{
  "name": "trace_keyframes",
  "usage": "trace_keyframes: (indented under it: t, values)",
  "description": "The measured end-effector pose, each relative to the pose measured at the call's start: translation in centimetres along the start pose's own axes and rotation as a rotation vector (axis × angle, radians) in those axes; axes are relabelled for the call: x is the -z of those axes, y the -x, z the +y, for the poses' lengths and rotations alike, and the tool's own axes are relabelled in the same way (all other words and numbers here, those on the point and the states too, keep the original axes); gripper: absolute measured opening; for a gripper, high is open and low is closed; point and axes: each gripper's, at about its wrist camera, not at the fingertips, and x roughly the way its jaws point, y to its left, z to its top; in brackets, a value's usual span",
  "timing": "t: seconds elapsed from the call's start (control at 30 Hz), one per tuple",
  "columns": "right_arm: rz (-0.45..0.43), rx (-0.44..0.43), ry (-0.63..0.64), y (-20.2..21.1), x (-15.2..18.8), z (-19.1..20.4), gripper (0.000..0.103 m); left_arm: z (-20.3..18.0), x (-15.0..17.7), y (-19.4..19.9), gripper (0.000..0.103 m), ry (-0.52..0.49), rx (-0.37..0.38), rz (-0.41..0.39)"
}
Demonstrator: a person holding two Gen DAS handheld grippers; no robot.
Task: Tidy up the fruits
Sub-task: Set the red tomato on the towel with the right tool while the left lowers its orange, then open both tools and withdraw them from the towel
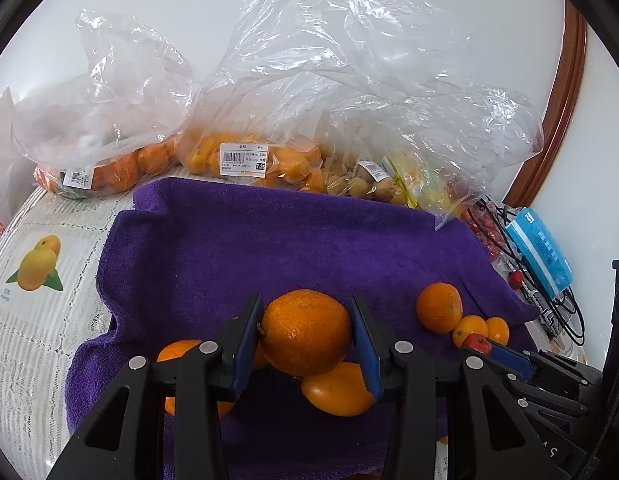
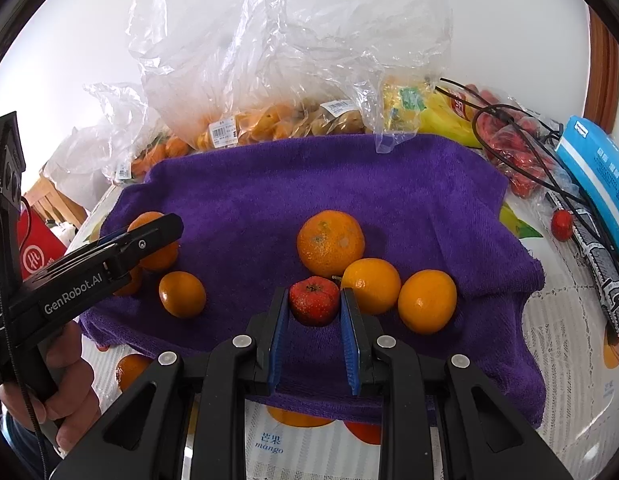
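Bulging plastic bag (image 1: 245, 160) of small orange fruits (image 1: 287, 166) behind purple towel (image 1: 293, 248)

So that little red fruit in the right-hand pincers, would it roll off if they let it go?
Probably only a little. The small red fruit looks round, so it could roll, but the purple towel beneath looks soft and nappy and should slow it. The oranges close beside it may also stop it. Its skin looks matte and bumpy, so the right gripper likely holds it without slipping.
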Motion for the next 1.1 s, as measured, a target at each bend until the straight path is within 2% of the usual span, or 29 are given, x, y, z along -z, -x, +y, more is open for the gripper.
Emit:
trace_keyframes:
  t: [0.23, 0.37, 0.47, 0.8, 1.1]
  values:
    - [-0.005, 0.000, -0.009, 0.5, -0.2, -0.3, 0.027, -0.1, 0.1, 0.0, 0.042, 0.003, 0.007, -0.004]
    - [-0.031, -0.005, -0.039, 1.3, -0.5, -1.0, 0.036, 0.2, 0.0, 0.1, 0.042, 0.019, 0.013, -0.003]
    - [-0.045, -0.010, -0.055, 1.6, -0.6, -1.4, 0.036, 0.1, 0.0, 0.1, 0.042, 0.021, 0.013, -0.001]
    - [-0.070, 0.005, -0.059, 1.9, -0.6, -1.4, 0.040, 0.3, -0.2, 0.3, 0.062, 0.040, 0.028, 0.008]
    - [-0.091, 0.019, -0.058, 2.2, -0.4, -1.4, 0.040, 0.1, -0.4, 0.7, 0.066, 0.032, 0.009, -0.008]
